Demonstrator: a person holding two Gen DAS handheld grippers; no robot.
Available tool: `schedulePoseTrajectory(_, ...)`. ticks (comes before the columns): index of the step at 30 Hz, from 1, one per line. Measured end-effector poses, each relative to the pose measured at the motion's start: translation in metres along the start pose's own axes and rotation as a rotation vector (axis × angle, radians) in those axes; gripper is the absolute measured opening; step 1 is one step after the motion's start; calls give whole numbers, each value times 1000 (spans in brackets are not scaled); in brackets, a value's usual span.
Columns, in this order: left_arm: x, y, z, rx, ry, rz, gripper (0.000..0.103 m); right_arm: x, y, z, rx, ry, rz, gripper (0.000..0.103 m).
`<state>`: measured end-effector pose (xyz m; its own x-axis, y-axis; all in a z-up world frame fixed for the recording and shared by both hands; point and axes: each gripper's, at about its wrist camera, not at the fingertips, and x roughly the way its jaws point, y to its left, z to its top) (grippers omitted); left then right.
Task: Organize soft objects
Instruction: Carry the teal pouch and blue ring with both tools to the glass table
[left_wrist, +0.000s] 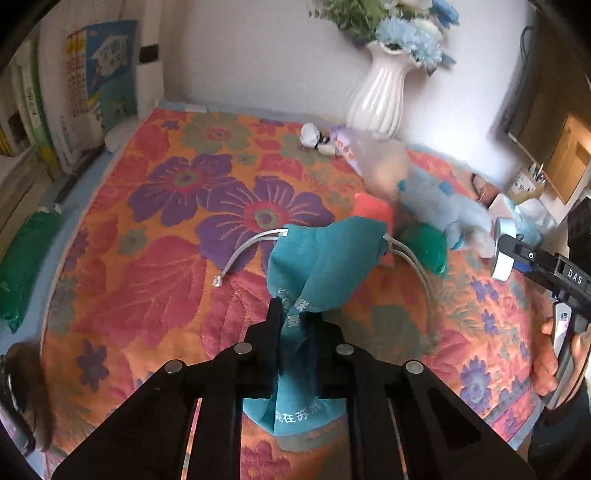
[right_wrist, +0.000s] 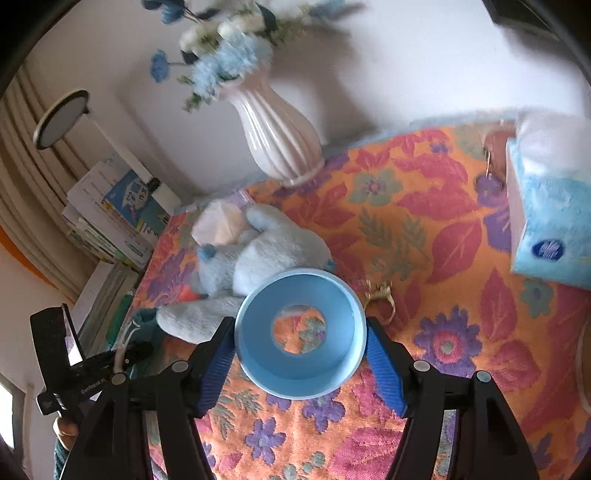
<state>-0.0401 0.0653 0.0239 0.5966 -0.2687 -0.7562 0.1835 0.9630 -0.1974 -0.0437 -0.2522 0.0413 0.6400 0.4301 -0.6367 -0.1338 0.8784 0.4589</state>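
fingers of the left gripper (left_wrist: 295, 332) clamp a limp teal drawstring bag (left_wrist: 317, 258); right gripper (right_wrist: 301, 350) fingers clamp a stiff blue tape roll (right_wrist: 300, 332). soft bag sags, so grip bunched fabric.

White wall (left_wrist: 258, 55), floral-covered table (left_wrist: 166, 206), stacked books (right_wrist: 110, 221), daylight

Left wrist view: looking steeply down along closed fingers, close above the floral cloth (left_wrist: 177, 229), facing the wall. Right wrist view: similar downward tilt, close over the same cloth. Shared: white vase (left_wrist: 380, 99), blue plush toy (right_wrist: 258, 251).
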Motion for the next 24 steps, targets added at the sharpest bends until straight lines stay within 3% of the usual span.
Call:
schedulePoseTrajectory(5,-15,-12,-8,-21,-11,-63,9,-19,10,-4,-42,-92,-37,66)
schedulePoseTrajectory(11,-26,-30,-17,-21,-17,-133,9,-49,10,-22,-25,-93,-63,66)
schedulePoseTrajectory(24,-46,-119,-26,124,-30,-241,9,-109,-16,-53,87,49,-225,66)
